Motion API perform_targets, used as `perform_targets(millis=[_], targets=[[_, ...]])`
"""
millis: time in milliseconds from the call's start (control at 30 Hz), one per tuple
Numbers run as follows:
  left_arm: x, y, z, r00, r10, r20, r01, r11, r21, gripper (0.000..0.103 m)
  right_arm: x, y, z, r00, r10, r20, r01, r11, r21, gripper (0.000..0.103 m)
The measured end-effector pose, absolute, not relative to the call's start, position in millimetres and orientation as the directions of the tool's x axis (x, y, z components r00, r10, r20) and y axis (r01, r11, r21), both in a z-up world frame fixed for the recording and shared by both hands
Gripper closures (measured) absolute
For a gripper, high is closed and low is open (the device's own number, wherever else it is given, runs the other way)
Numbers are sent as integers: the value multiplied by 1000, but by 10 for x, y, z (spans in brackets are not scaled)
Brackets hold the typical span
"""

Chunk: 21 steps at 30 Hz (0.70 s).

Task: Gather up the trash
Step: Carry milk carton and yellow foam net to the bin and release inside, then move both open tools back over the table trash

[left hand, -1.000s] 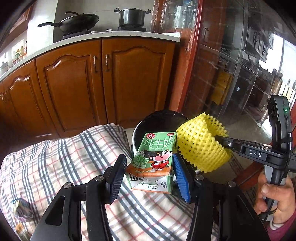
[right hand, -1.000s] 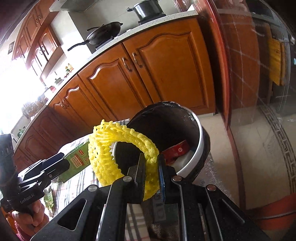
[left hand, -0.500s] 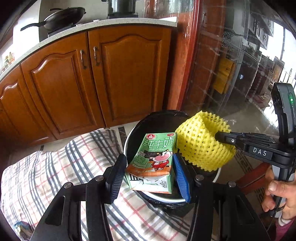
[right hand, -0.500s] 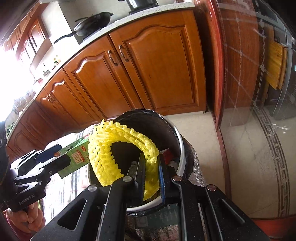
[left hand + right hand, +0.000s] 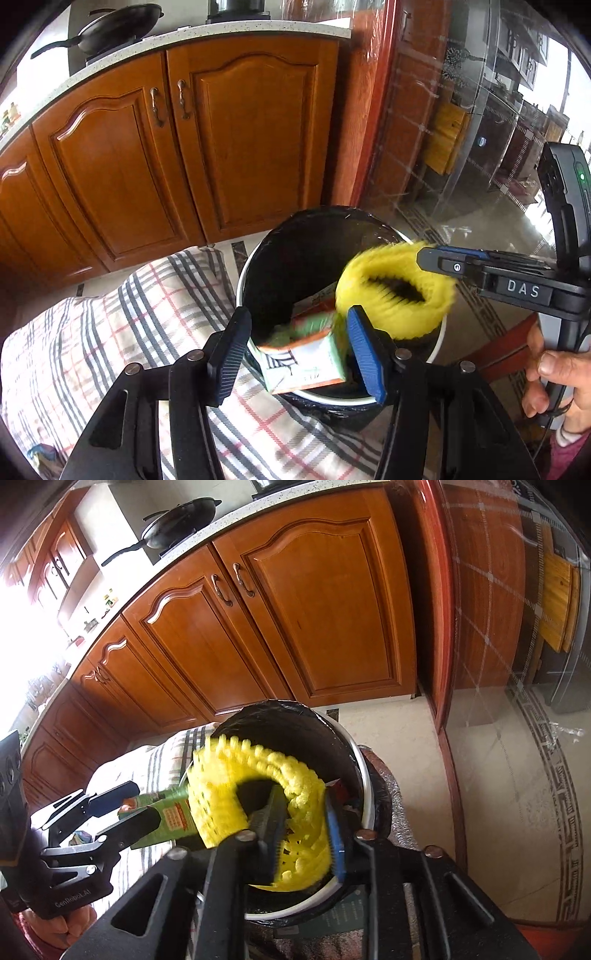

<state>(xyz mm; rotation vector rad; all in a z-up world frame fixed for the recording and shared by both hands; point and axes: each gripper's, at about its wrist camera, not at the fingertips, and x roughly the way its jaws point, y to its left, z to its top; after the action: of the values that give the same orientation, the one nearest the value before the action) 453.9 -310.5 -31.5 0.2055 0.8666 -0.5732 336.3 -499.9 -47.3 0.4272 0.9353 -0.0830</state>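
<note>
- Left tool (image 5: 295,350) – jaws opening; the green milk carton (image 5: 306,354) sits blurred between the pads, tipping over the near rim of the bin (image 5: 436,343), apparently loose.
- Right tool (image 5: 301,834) – jaws opening; the yellow foam net (image 5: 236,794) is between the pads, blurred, over the bin's mouth.
- The black-lined bin stands at 12 o'clock from both tools, beside a checked cloth (image 5: 110,325).
- Wooden cabinets (image 5: 240,140) lie beyond.

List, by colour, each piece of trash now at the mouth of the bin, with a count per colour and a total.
Yellow: 1, the foam net, between the right hand-held gripper's opening jaws
Green: 1, the milk carton, between the left hand-held gripper's opening jaws
Total: 2, both over the bin
</note>
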Motion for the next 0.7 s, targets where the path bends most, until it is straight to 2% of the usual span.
perform_targets(millis=[33,300,367,700], targets=[[4532,-3092,-308,509,-394,-765,550,833,-63,47,3350,-5003,-472,600,118,-791,253,910,327,63],[4371,-2719,-293,518,-427,-741,501,854,-141,46,3156,-4927,-363,640,127,-758,256,894,366,62],[4266,-2538,-319,528,-432,-731,467,867,-175,44,3083,-4894,-348,661,143,-737,249,884,395,57],[3652,-1631,-473,558,-416,-718,327,905,-271,43,2679,-4406,-404,727,230,-647,187,840,509,44]])
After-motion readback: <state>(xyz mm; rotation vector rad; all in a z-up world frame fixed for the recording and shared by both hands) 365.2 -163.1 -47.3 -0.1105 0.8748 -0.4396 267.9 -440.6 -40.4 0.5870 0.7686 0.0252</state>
